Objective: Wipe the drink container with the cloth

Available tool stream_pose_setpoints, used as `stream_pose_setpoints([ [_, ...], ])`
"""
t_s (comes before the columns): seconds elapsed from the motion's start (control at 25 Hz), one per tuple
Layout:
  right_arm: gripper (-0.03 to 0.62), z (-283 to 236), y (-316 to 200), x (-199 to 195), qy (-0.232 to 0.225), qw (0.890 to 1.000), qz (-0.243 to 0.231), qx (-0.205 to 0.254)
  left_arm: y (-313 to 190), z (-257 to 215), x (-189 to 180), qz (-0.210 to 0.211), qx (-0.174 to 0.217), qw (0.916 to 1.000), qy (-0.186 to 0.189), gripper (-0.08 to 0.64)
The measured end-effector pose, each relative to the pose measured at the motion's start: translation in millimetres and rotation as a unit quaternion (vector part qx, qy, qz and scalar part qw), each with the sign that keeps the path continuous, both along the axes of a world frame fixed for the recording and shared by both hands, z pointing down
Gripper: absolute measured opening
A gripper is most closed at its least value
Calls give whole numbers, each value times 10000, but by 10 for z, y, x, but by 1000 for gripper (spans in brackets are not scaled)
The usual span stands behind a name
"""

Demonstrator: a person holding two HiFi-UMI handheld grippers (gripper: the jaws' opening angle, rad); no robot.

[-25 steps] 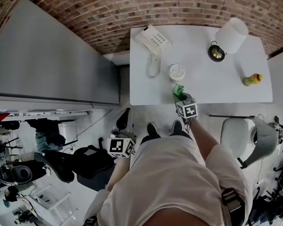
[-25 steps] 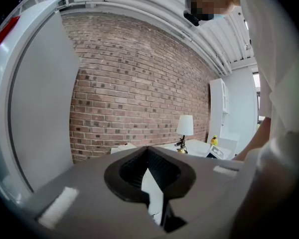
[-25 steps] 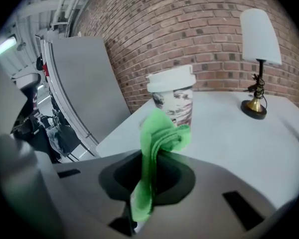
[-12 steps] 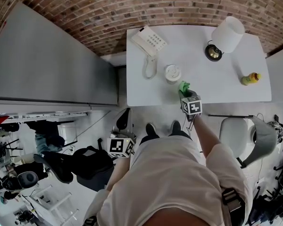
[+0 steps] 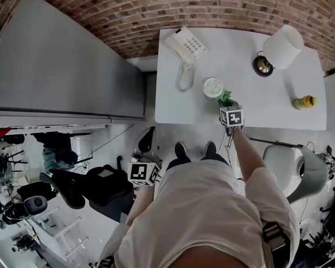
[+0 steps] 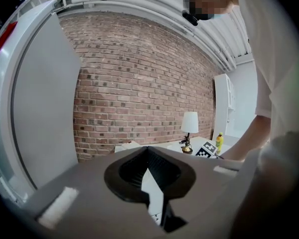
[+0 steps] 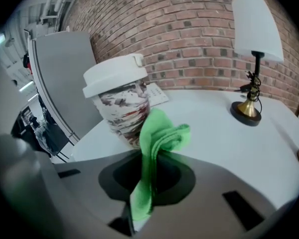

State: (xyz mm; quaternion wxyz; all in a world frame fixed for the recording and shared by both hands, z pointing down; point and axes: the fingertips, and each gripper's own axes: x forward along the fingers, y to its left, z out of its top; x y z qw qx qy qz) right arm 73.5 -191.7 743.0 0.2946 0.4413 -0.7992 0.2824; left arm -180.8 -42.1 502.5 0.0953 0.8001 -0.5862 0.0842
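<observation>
Since the earlier frame, the green cloth is brought from near the cup up against its side. The cloth is pinched in the right gripper. The left gripper is held well away from the cup, jaws pressed together, empty. One cup, one cloth, one lamp, one telephone and one bottle are counted.

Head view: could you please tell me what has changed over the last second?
The right hand-held gripper, shut on the green cloth, moved forward and right, bringing the cloth from the table's near edge up beside the cup. Cup, phone, lamp, bottle and the left hand-held gripper kept their places.
</observation>
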Motion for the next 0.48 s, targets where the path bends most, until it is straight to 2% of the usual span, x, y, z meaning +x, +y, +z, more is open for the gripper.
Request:
stream_pose_setpoints([
  [0.48, 43, 100, -84, -102, 113, 9997, -178, -91, -33, 11, -129, -191, -41, 9998, -29, 9],
])
